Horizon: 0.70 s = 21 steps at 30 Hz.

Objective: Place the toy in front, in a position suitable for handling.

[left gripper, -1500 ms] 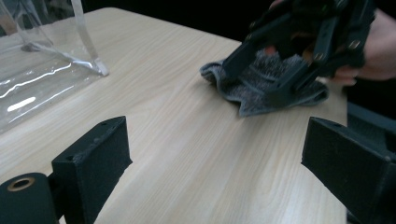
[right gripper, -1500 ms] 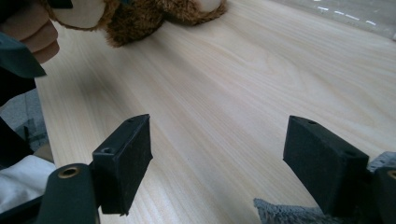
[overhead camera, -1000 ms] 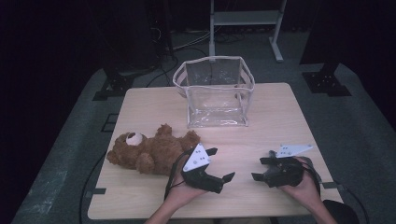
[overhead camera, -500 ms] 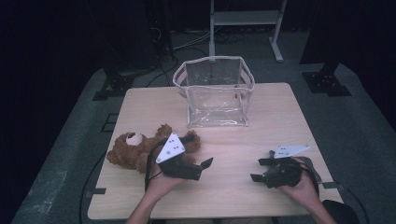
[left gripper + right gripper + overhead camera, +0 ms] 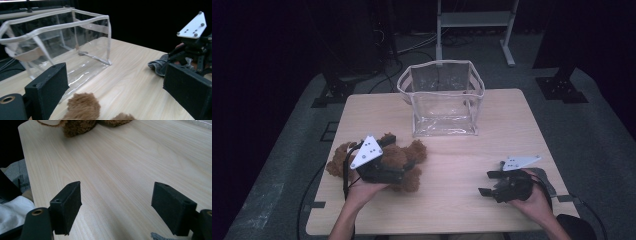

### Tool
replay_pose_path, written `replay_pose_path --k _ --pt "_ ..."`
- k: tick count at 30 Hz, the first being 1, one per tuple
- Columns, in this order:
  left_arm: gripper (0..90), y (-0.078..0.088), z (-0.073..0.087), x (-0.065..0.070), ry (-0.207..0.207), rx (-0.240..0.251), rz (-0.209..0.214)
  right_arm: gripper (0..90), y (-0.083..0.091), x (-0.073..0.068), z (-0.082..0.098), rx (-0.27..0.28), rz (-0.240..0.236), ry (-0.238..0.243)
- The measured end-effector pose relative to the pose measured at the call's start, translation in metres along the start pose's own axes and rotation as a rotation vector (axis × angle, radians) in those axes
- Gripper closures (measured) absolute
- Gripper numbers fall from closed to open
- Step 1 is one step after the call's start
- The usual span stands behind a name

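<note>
High view: I've got the left gripper (image 5: 404,167) sitting over the teddy bear (image 5: 412,152), fingers spread, nothing clamped. I can't tell from here whether they touch the fur. The bear lies on the worktop (image 5: 512,120), on the near-left side of the clear bag (image 5: 443,100), close to the left edge. The bag stands upright at the back centre, top open. The right gripper (image 5: 486,183) is well to the right of the bear, near the front edge, fingers released and pointing toward the bear, holding nothing.

Left gripper view: fingers (image 5: 48,85) wide apart. Brown fur of the bear (image 5: 82,106) sits low between them, nearer the left one. The bag (image 5: 57,40) is just beyond the bear, leaning slightly with creased walls. The right gripper (image 5: 197,50) shows past the right finger, a grey cloth (image 5: 158,65) beside it.

Right gripper view: fingers (image 5: 67,206) released, bare worktop (image 5: 125,165) between them. The bear (image 5: 75,126) is at the far end of the worktop, well apart from the fingers.
</note>
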<state>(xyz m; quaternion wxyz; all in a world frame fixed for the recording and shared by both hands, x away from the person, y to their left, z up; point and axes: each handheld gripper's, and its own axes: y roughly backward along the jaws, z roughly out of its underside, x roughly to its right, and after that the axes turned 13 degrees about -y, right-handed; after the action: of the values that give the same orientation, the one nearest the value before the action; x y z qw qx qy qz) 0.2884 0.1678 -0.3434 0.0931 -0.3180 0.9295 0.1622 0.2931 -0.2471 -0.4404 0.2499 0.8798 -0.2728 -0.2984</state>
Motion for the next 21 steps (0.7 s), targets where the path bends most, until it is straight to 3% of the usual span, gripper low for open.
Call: replay_pose_path --k 6,15,21 --pt "4.7 0.013 0.004 -0.013 -0.008 -0.022 -0.022 22.6 0.001 -0.001 0.0 -0.001 0.002 0.004" --pt "4.7 0.044 0.023 -0.047 0.017 -0.046 -0.117 22.9 -0.002 0.0 0.001 -0.013 0.001 0.006" --pt "4.7 0.053 0.029 -0.061 0.022 -0.043 -0.123 23.1 -0.006 0.0 -0.001 -0.023 -0.024 -0.01"
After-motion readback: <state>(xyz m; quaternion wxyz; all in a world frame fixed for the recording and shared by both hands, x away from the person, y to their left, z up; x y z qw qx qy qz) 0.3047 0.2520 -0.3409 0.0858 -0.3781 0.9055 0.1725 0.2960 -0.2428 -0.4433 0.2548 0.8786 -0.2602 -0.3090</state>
